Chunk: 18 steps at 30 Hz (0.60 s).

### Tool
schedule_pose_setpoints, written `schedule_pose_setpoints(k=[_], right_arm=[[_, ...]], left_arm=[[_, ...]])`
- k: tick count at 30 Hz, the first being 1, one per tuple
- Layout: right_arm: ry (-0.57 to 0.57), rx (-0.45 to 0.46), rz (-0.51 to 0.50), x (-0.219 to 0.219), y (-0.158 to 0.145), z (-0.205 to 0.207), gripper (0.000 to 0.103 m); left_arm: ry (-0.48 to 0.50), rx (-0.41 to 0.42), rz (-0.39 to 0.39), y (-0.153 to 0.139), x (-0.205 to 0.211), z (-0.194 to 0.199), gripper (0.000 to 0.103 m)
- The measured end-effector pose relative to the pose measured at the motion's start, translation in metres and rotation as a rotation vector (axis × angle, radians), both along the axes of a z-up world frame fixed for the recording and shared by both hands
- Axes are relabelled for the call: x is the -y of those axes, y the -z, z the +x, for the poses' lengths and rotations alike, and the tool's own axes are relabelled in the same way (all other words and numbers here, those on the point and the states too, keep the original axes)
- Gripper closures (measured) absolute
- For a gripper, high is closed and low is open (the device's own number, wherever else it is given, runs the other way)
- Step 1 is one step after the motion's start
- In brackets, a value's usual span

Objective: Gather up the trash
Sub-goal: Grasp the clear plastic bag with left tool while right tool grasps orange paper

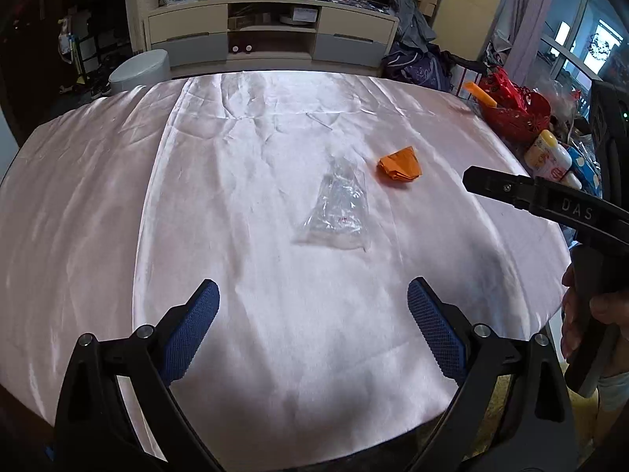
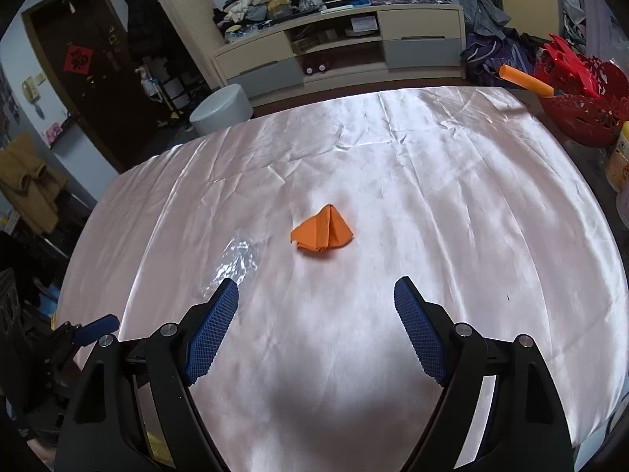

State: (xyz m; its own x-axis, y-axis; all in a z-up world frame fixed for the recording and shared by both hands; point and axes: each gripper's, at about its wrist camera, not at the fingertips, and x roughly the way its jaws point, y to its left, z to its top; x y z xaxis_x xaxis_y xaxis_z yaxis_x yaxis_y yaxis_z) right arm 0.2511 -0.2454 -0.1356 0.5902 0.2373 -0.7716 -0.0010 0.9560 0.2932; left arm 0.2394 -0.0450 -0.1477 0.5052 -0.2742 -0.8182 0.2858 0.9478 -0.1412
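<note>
A crumpled orange paper (image 1: pixel 399 167) lies on the pale satin tablecloth (image 1: pixel 236 196), right of a clear plastic bag (image 1: pixel 337 208). My left gripper (image 1: pixel 313 301) is open and empty above the near part of the table, short of the bag. In the right wrist view the orange paper (image 2: pixel 322 232) sits ahead of my right gripper (image 2: pixel 316 295), which is open and empty; the clear bag (image 2: pixel 236 259) lies by its left finger. The right gripper's black body (image 1: pixel 550 204) shows at the right of the left wrist view.
A red basket (image 2: pixel 582 114) with an orange stick, bottles and packets (image 1: pixel 550 155) crowd the table's right edge. A grey round stool (image 2: pixel 222 108) and a TV cabinet (image 1: pixel 271 35) stand beyond the far edge.
</note>
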Motion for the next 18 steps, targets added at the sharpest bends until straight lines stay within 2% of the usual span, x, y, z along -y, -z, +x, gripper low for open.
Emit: schedule_pose_setpoints(k=[6, 13, 15, 18], right_arm=[[0.006, -0.019, -0.004, 0.001, 0.015, 0.039, 0.021], [-0.029, -0.048, -0.004, -0.009, 0.030, 0.071, 0.027], [-0.035, -0.060, -0.004, -0.010, 0.035, 0.078, 0.033], [-0.041, -0.076, -0.015, -0.012, 0.044, 0.084, 0.038]], left_arm=[[0.011, -0.022, 0.001, 0.015, 0.014, 0.038, 0.012], [0.029, -0.040, 0.009, 0.030, 0.025, 0.064, 0.013], [0.038, -0.046, 0.011, 0.034, 0.028, 0.068, 0.015], [0.049, -0.066, 0.015, 0.041, 0.033, 0.075, 0.024]])
